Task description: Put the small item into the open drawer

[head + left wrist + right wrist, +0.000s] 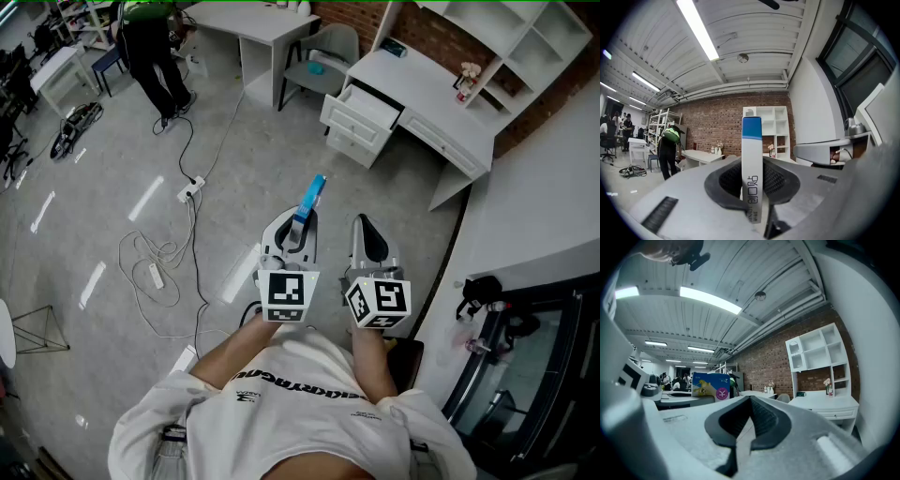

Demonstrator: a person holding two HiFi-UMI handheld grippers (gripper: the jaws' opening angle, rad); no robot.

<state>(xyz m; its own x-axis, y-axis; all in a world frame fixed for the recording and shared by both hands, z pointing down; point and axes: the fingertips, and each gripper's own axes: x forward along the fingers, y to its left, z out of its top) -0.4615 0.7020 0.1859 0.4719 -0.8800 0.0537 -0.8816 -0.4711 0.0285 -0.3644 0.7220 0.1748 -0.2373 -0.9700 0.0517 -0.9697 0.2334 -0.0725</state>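
A slim white box with a blue top (312, 195) stands upright between the jaws of my left gripper (298, 225), which is shut on it; in the left gripper view the box (752, 168) rises from between the dark pads of that gripper (752, 187). In the right gripper view the box's printed side (711, 385) shows at the left. My right gripper (366, 230) is beside the left one, its jaws shut with nothing in them (749, 420). The open drawer (370, 103) sticks out of a white desk (441, 103) far ahead, across the floor.
A power strip with loose cables (187, 192) lies on the grey floor to the left. A person in a green top (150, 37) stands at the far left. A chair (323, 61) and a second desk (253, 23) are beyond. A white shelf unit (516, 37) tops the desk.
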